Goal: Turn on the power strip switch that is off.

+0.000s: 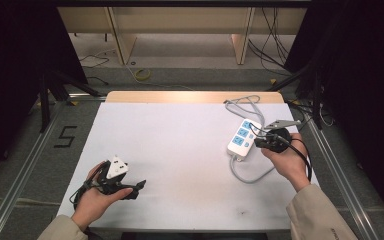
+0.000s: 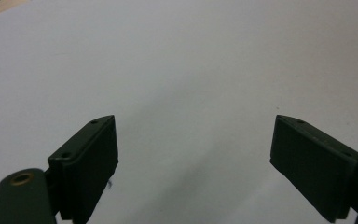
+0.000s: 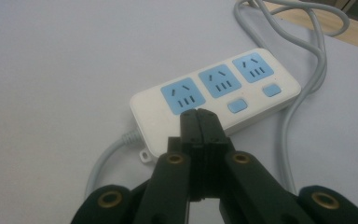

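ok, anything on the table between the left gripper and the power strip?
Nothing: in the high view, bare white tabletop runs from the left gripper to the power strip.

Lighting: bright and even on the white table; surroundings beyond the table fall to near black on both sides. A warm glare band lies along the table's far wooden edge. Shadows: soft, faint, close beneath the power strip and its cable. Focus: high view slightly soft and grainy; jaws in both gripper views dark, their nearest parts blurred.
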`<act>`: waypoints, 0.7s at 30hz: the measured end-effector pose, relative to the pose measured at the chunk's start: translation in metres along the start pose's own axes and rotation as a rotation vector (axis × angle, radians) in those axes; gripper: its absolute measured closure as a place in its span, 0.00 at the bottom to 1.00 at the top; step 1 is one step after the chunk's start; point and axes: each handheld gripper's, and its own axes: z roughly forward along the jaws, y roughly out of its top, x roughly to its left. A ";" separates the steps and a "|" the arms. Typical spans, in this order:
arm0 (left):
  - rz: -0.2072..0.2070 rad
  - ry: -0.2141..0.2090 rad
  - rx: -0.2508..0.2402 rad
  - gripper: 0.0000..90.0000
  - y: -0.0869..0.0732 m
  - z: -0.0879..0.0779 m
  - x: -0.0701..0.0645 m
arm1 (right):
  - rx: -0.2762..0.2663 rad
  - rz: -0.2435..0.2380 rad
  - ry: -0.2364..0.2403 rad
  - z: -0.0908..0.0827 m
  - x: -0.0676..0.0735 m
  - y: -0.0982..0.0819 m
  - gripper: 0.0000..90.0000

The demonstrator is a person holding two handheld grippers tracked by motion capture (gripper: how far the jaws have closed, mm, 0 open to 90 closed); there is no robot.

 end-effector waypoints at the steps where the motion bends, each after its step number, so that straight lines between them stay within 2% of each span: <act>1: 0.001 -0.001 0.001 0.16 0.000 0.000 0.000 | 0.001 -0.001 0.000 0.000 0.000 0.000 1.00; 21: 0.004 -0.003 0.003 0.16 0.000 0.000 0.000 | 0.018 0.000 -0.007 0.006 -0.002 0.007 1.00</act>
